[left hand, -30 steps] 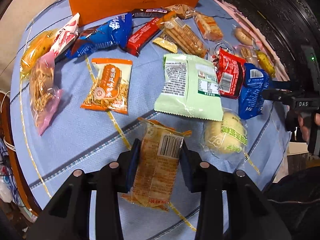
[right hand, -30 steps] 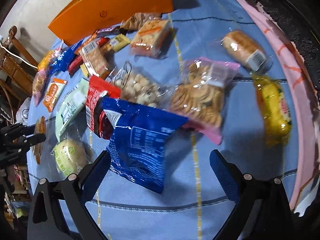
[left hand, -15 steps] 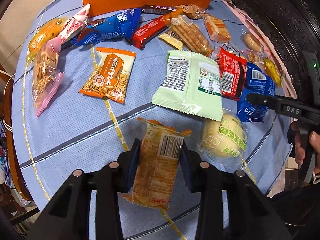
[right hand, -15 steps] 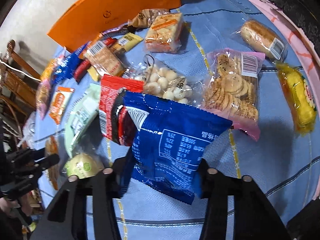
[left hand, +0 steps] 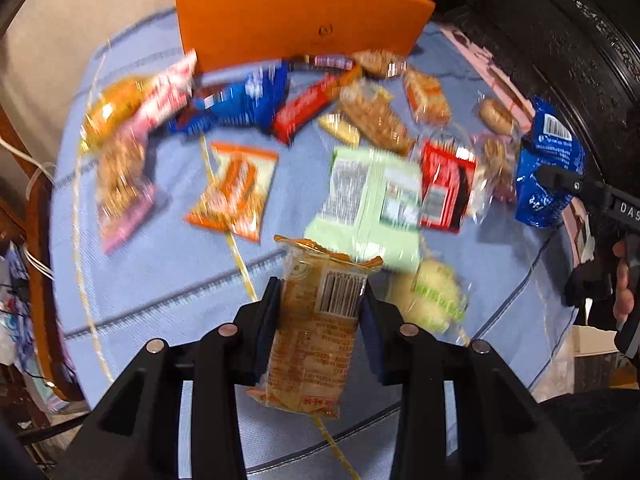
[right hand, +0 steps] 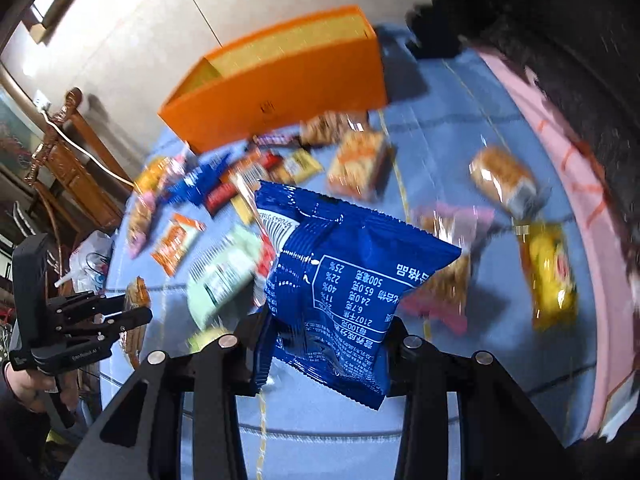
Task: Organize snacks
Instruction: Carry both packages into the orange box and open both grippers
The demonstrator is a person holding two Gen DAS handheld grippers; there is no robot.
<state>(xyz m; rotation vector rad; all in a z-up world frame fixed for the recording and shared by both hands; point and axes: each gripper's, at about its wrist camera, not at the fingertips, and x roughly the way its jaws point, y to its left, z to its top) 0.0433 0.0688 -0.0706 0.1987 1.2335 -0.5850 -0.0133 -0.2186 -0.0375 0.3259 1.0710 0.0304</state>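
Note:
My left gripper (left hand: 320, 308) is shut on an orange cake packet (left hand: 316, 328) and holds it above the blue tablecloth (left hand: 160, 272). My right gripper (right hand: 324, 328) is shut on a blue snack bag (right hand: 344, 280), also lifted; the bag shows at the right of the left wrist view (left hand: 548, 176). An open orange box (left hand: 296, 20) stands at the far edge of the table, also in the right wrist view (right hand: 280, 80). Many snack packets lie scattered between the grippers and the box.
On the cloth lie a pale green bag (left hand: 372, 200), a red packet (left hand: 444, 188), an orange noodle snack (left hand: 236, 192), a round bun (left hand: 432, 296) and a yellow packet (right hand: 552, 276). A dark carved frame (left hand: 560, 40) borders the right. A wooden chair (right hand: 68, 168) stands left.
Both grippers have risen with their packets and tilted toward the orange box, whose open top now shows. The right gripper closed on the blue bag and lifted it off the table.

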